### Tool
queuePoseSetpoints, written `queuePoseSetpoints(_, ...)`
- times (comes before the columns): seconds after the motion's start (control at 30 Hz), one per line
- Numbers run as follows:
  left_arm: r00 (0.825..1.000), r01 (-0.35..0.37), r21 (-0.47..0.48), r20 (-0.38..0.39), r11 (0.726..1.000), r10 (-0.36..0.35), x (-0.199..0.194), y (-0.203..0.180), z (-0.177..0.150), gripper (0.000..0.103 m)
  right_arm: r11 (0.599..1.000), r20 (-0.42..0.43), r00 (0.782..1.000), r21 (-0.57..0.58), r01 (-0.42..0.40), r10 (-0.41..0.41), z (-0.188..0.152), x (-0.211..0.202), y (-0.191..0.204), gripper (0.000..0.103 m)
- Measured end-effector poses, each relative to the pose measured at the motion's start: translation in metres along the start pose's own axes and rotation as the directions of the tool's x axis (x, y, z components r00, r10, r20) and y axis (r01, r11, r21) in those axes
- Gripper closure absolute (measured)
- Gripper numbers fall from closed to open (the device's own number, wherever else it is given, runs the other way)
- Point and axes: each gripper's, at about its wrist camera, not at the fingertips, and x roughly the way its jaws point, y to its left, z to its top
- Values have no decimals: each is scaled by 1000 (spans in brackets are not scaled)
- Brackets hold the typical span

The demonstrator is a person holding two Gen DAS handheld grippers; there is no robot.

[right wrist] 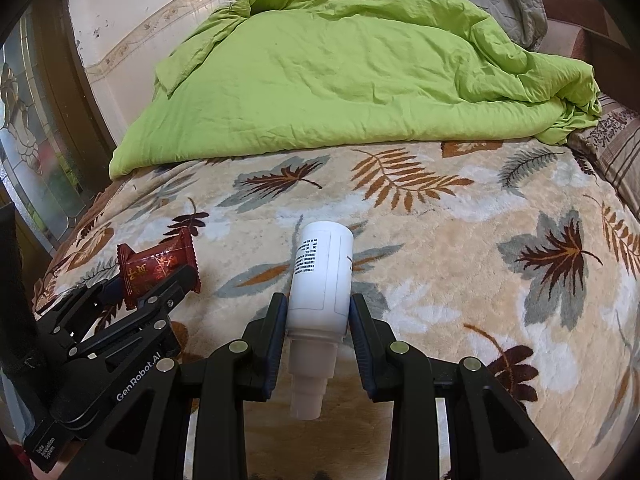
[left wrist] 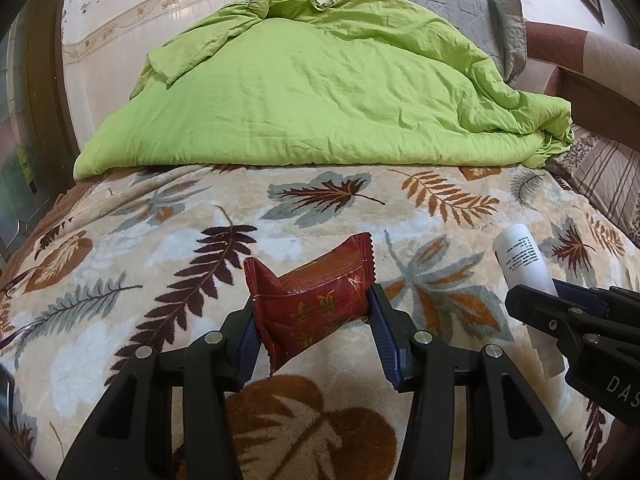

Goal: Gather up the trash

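Two claws gripping trash over bed
Left claw (left wrist: 312,316) clamping one red wrapper (left wrist: 310,304); right claw (right wrist: 318,320) clamping one white bottle (right wrist: 322,276), label print unreadable.

We see a bed covered by a plush cream blanket (left wrist: 168,248) patterned with brown, orange and grey leaves. On its far half lies a rumpled lime-green duvet (left wrist: 312,92), heaped toward the wall. Beyond the duvet we make out a grey quilted cover (left wrist: 472,4), and at the right edge a striped pillow (left wrist: 608,176). On the near half, a red snack wrapper (left wrist: 316,300) and a white bottle (right wrist: 322,276) sit at the blanket; we cannot tell whether either rests on it.
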Motion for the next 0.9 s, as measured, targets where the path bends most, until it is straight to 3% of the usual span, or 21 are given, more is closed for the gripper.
queuePoseSetpoints(0.67,1000,6,18,-3,1000,-6,-2,-12,-3,55,1000,0,1000,4,-2,2,-1,0,-1,69)
queuePoseSetpoints(0.83,998,63,30,-6,998,-63,-14,-19,-4,55,997,26,1000,76,-17,15,0,-21,-9,69)
queuePoseSetpoints(0.9,993,118,49,2,992,-118,-28,-27,-6,55,991,53,998,128,-30,23,0,-42,-19,69)
